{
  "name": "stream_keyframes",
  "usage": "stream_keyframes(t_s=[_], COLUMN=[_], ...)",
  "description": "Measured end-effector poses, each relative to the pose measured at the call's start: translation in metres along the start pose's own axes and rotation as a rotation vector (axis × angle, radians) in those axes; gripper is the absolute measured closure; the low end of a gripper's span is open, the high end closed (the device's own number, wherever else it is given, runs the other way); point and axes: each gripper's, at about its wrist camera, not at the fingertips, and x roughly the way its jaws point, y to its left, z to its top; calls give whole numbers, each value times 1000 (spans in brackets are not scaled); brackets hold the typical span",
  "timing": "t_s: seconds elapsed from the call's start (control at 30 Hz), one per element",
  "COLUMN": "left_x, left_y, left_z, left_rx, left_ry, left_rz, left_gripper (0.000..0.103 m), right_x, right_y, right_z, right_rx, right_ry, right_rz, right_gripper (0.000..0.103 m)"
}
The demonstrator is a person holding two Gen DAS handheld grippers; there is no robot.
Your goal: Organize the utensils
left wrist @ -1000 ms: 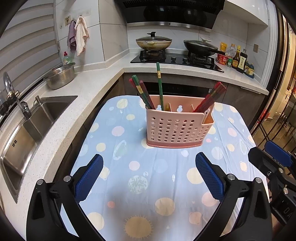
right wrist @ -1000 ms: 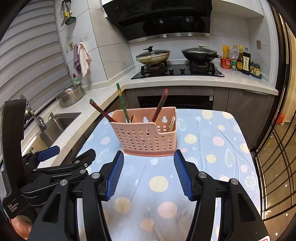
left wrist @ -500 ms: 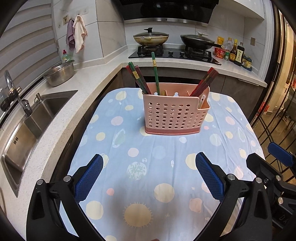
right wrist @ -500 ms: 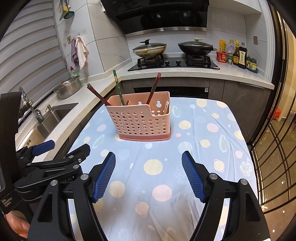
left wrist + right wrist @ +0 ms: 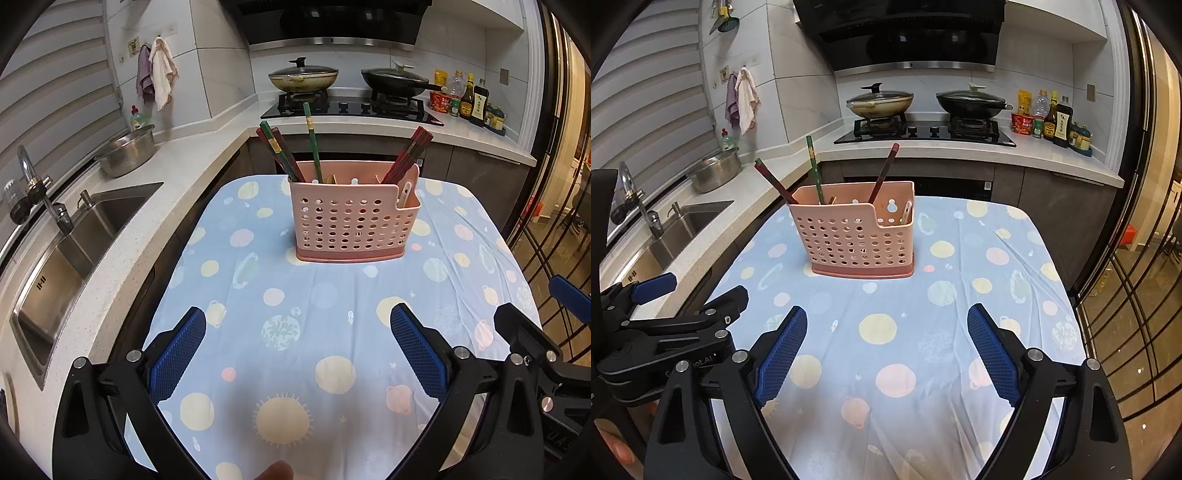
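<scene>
A pink perforated utensil holder (image 5: 352,218) (image 5: 855,230) stands on the table with the blue planet-print cloth (image 5: 325,317) (image 5: 886,328). Red and green chopsticks (image 5: 280,151) (image 5: 775,182) lean out of its compartments, and a pale spoon handle (image 5: 405,194) shows at its right end. My left gripper (image 5: 297,350) hovers open over the cloth, well short of the holder, nothing between its blue pads. My right gripper (image 5: 886,350) is beside it on the right, its jaws opening wide, nothing between them. The left tool (image 5: 672,332) shows at the right wrist view's left edge.
A white counter with a steel sink (image 5: 62,258), tap and metal bowl (image 5: 127,155) runs along the left. Behind the table, a stove carries a lidded pan (image 5: 303,75) and a wok (image 5: 395,79); sauce bottles (image 5: 469,99) stand at its right. A glass door is at the far right.
Both grippers have drawn back from the holder, which now looks smaller and farther. The right gripper's jaws have spread much wider. The holder and chopsticks have stayed put.
</scene>
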Motion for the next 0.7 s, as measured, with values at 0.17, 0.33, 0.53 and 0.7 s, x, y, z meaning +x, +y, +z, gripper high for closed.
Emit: stream_keyframes(t_s=[0.17, 0.33, 0.53, 0.7], left_x=[-4, -6, -6, -6], left_y=[0, 2, 3, 3], left_z=[0, 0, -3, -5], left_rx=[0, -5, -8, -11], left_ry=[-13, -20, -13, -8], left_rz=[16, 11, 23, 41], left_gripper=[7, 7, 7, 7], right_x=[-1, -4, -3, -3], right_y=[-1, -1, 0, 0], right_z=[-1, -2, -5, -7], right_rx=[9, 15, 21, 24], right_ry=[-7, -15, -12, -10], right_rz=[-11, -13, -13, -13], right_gripper=[5, 7, 7, 7])
